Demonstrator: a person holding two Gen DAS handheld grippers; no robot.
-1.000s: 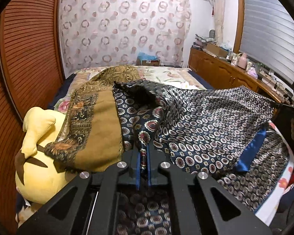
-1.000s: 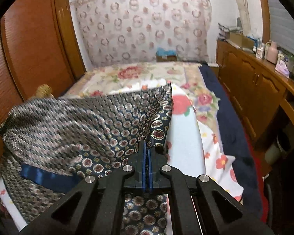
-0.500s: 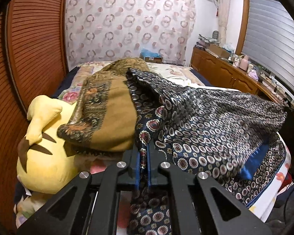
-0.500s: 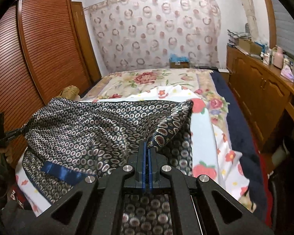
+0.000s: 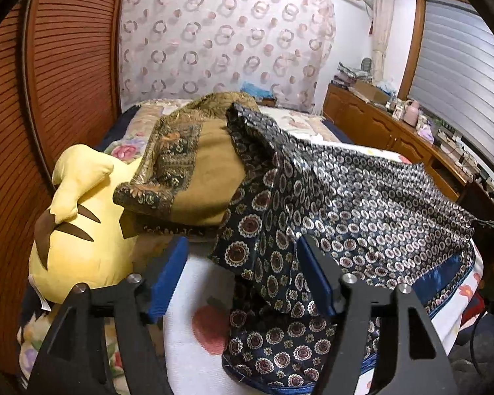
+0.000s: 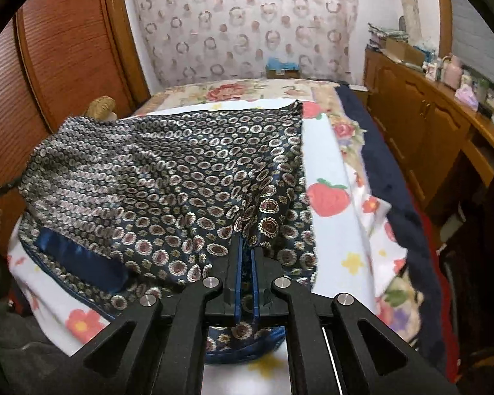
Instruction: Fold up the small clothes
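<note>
Lying across the near end of the bed, the dark patterned garment is spread over the white fruit-print cover, its blue satin band toward the near edge. On the left wrist view, the left gripper has just been opening and its jaws stand wide, a hanging corner of the garment between them with neither pad pressing on it. The right gripper shows a narrow gap that has just begun to widen; a fold of the garment sits between its blue pads, and whether they still pinch it cannot be told. A yellow plush toy lies against the brown slatted wardrobe, with an olive paisley cloth draped over it and touching the garment's far corner. A wooden sideboard crowded with small items lines the other side. The garment's far edge on the left wrist view runs into dark blur, and what is there cannot be made out.
</note>
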